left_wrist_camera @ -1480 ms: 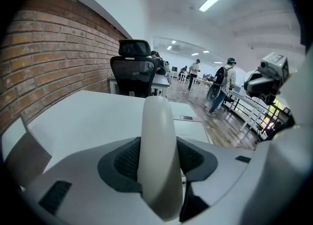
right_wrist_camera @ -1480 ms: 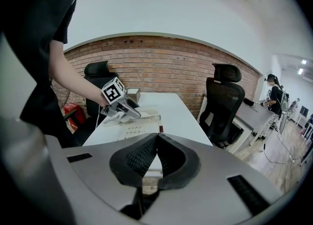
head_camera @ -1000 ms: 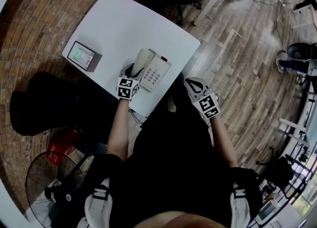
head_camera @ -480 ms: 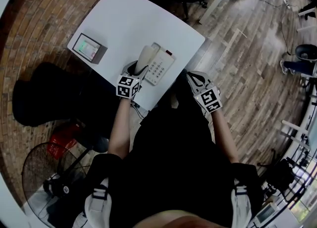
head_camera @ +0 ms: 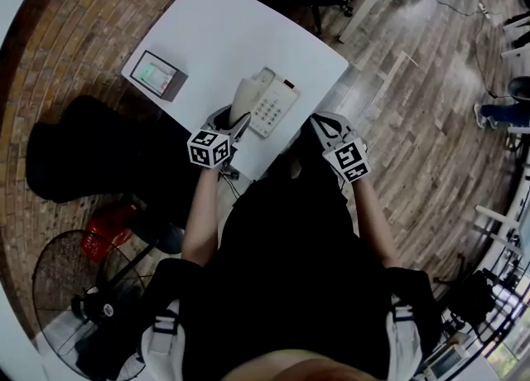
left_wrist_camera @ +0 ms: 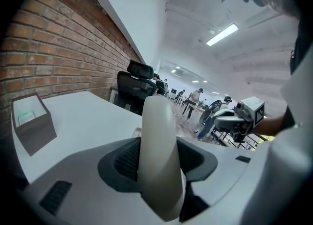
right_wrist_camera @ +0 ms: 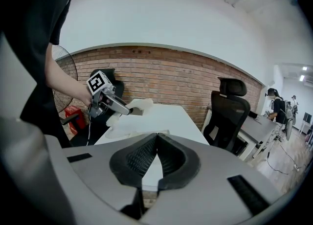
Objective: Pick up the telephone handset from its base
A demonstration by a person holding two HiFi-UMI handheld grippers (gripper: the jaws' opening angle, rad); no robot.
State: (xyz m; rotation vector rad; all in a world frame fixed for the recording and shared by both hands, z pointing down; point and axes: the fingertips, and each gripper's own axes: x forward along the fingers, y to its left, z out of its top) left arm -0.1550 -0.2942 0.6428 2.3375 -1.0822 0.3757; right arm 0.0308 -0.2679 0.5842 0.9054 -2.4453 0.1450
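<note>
The left gripper (head_camera: 233, 125) is gripping the handset (head_camera: 243, 96) between half-open jaws. The handset is slanting up and away from the pads, with the base (head_camera: 277, 106) just right of it. The right gripper (head_camera: 325, 127) is hovering right of the base, off the table (head_camera: 215, 31), jaws together and holding nothing.

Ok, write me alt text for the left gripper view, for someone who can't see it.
The jaws of the left gripper clamp a cream telephone handset that stands up between them. Behind it lie a white table with a small dark box at left, a brick wall and a black office chair; the right gripper hovers at right.
</note>
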